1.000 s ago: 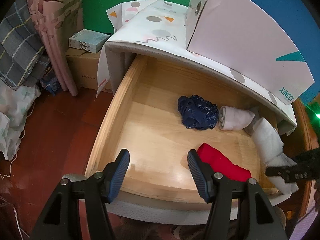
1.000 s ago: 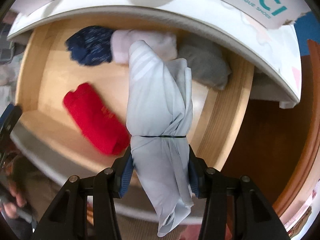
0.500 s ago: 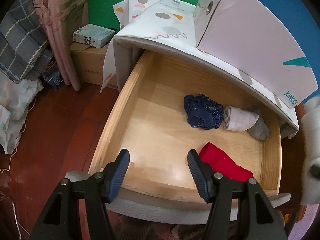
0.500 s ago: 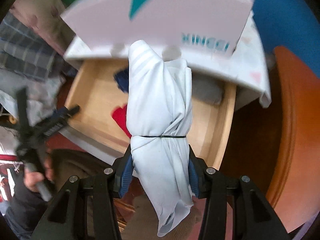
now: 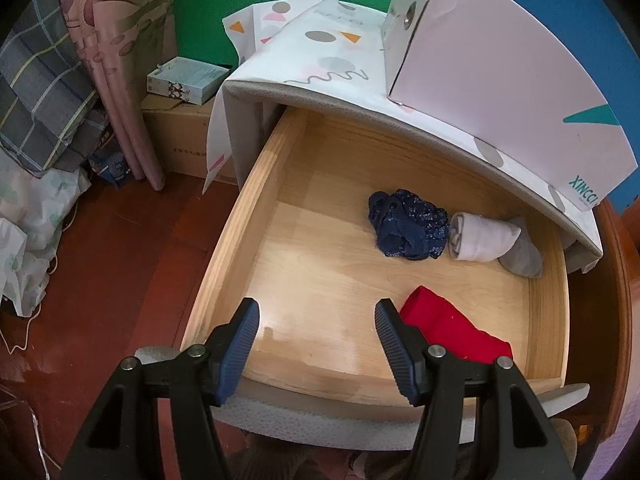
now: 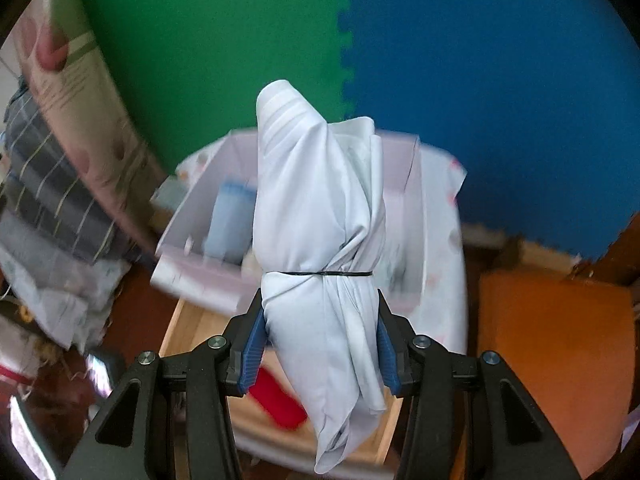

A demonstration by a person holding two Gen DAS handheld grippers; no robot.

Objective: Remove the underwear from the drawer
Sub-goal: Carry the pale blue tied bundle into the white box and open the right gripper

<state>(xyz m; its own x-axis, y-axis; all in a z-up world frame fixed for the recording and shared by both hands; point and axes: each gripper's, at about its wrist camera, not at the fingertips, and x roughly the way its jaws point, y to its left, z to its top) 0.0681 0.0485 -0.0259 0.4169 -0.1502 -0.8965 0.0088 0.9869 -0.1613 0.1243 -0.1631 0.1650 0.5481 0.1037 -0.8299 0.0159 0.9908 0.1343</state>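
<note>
Right gripper (image 6: pixel 320 350) is raised above the open drawer (image 6: pixel 176 326) and pitched downward, its jaws closed against both sides of a pale blue bundle of underwear (image 6: pixel 320 248); the bundle is cinched by a thin black band (image 6: pixel 320 273) just beyond the jaws, its far end standing up past them and its loose end hanging near the camera; the bundle is clear of the drawer, with an open white box (image 6: pixel 208 280) on the cabinet top behind it; this view is blurred at the edges. Left gripper (image 5: pixel 316 332) points steeply down over the near edge of the drawer (image 5: pixel 240 240), jaws parted with nothing between them; the wooden floor of the drawer shows in the gap. Remaining in the drawer: a red garment (image 5: pixel 452 328) at the near right, just beside the right-hand jaw; a dark blue garment (image 5: pixel 408 230) toward the far side; a white roll (image 5: pixel 480 236) touching it on the right; a grey item (image 5: pixel 524 256) against the roll, near the drawer's right wall. A white shoe box (image 5: pixel 500 84) sits on the cabinet top over the far end of the drawer.
</note>
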